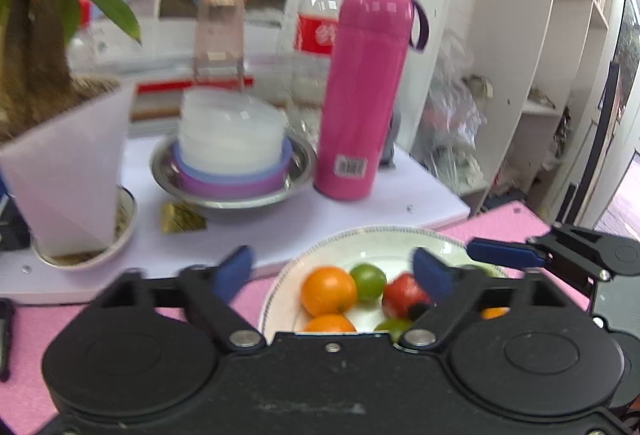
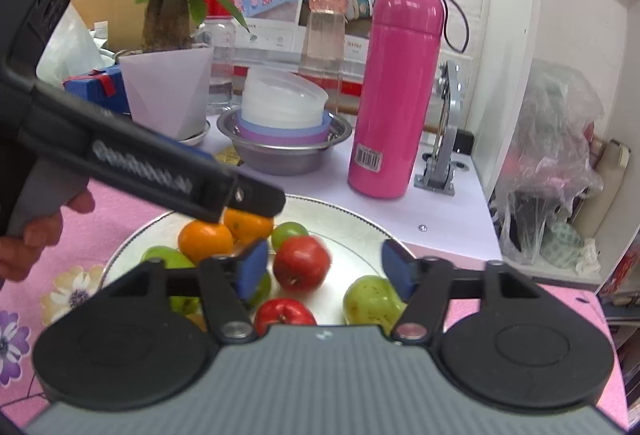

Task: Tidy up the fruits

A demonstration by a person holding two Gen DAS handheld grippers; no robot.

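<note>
A white plate [image 1: 372, 239] [image 2: 352, 231] on the pink cloth holds several fruits: oranges [image 1: 329, 290] [image 2: 205, 241], green fruits [image 1: 368, 281] [image 2: 370, 301] and red apples [image 1: 402, 293] [image 2: 302, 263]. My left gripper [image 1: 336, 271] is open and empty, above the plate's near edge. My right gripper [image 2: 326, 267] is open and empty, its blue pads either side of a red apple below. The left gripper's body [image 2: 132, 159] crosses the right wrist view over the oranges. The right gripper's fingers [image 1: 504, 255] show at the right of the left wrist view.
Behind the plate on a white board stand a pink thermos [image 1: 366, 91] [image 2: 394, 91], a steel bowl with stacked plastic bowls [image 1: 234, 155] [image 2: 284, 131], a potted plant [image 1: 68, 163] [image 2: 168, 91] and bottles [image 1: 320, 27]. White shelves [image 1: 532, 75] stand at the right.
</note>
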